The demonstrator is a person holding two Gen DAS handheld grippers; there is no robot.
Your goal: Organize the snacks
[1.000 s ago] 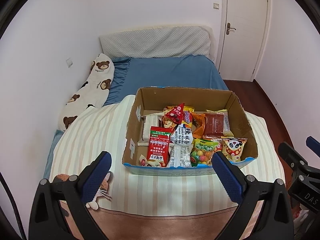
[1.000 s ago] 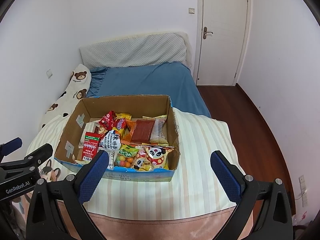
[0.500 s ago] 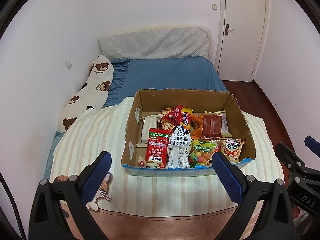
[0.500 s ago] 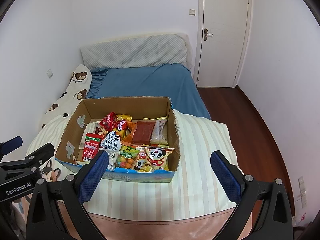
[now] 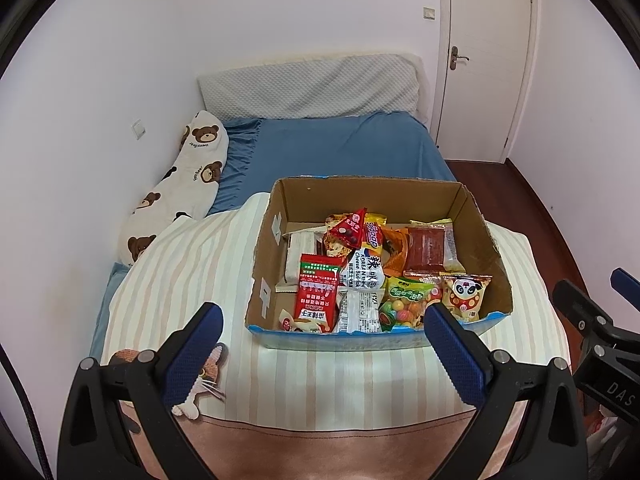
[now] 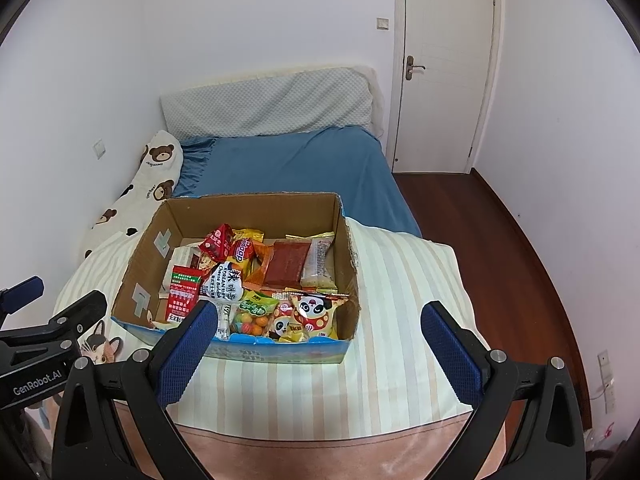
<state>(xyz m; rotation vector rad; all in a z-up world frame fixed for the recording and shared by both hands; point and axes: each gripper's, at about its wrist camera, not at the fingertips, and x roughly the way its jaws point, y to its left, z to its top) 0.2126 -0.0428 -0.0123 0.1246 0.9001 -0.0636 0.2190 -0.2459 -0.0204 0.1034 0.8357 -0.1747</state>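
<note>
An open cardboard box stands on a striped quilt and also shows in the right wrist view. It holds several snack packets: a red packet, a white Korean cheese packet, a candy bag, a panda bag and a brown bar. My left gripper is open and empty, in front of the box. My right gripper is open and empty, in front of the box's right half.
The striped quilt covers the near end of a blue bed. A bear-print pillow lies along the left wall. A white door and wooden floor are at the right.
Both views have pulled back slightly, so the box sits a little higher and smaller. The snacks have not moved and both grippers stay open.
</note>
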